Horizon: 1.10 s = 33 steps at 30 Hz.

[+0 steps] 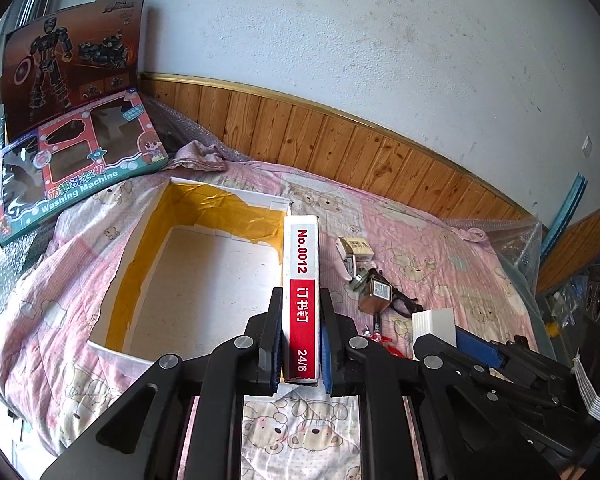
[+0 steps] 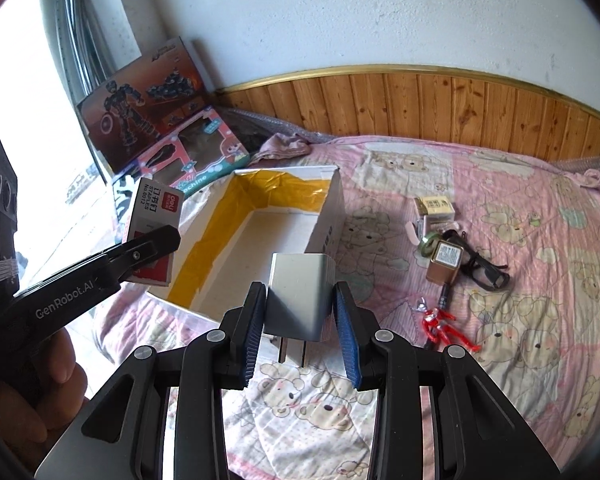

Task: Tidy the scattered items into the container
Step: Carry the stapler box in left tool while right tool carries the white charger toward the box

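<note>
the left tongs [image 1: 300, 312] are clenched on a red-and-white staple box [image 1: 301, 280] (its side reads no.0012 and 24/6), held on edge above the near right wall of the open white box [image 1: 204, 276], whose inner walls carry yellow tape. the right tongs [image 2: 300, 308] grasp a silver wall charger [image 2: 300, 292] with its prongs pointing down, just in front of that same box. both sit over a pink bear-print quilt [image 2: 500, 184] on the bed. to the right on the quilt lie a small cream carton [image 2: 436, 206], a brown bottle [image 2: 444, 264], black glasses [image 2: 484, 268] and a red-and-silver toy figure [image 2: 444, 328], clustered near one another.
</note>
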Available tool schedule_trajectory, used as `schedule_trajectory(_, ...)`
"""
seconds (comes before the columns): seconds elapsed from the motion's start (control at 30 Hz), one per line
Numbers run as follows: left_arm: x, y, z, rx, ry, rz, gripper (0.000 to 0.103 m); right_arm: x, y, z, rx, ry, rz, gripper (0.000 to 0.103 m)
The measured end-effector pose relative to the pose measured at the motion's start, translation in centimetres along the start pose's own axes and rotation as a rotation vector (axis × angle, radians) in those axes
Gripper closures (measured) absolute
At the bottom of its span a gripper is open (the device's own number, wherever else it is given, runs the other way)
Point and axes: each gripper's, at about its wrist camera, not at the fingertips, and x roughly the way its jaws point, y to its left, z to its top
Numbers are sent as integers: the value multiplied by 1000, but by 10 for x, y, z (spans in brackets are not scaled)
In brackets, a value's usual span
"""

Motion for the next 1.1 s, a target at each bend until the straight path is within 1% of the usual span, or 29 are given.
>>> schedule_trajectory(0.23, -9, 29, 5, -33, -16, 28, 88, 11, 25, 7, -33, 10, 31, 67)
schedule_trajectory(0.47, -10, 54, 8, -47, -16, 58, 88, 29, 45, 14, -66, 32, 53, 67)
schedule_trajectory(0.73, 3, 76, 15, -60, 4, 94, 88, 53, 58, 24, -86, 60, 73, 67)
schedule_trajectory(1.1, 33, 92, 24, -74, 52, 121, 88, 81, 60, 41, -95, 96, 89, 67)
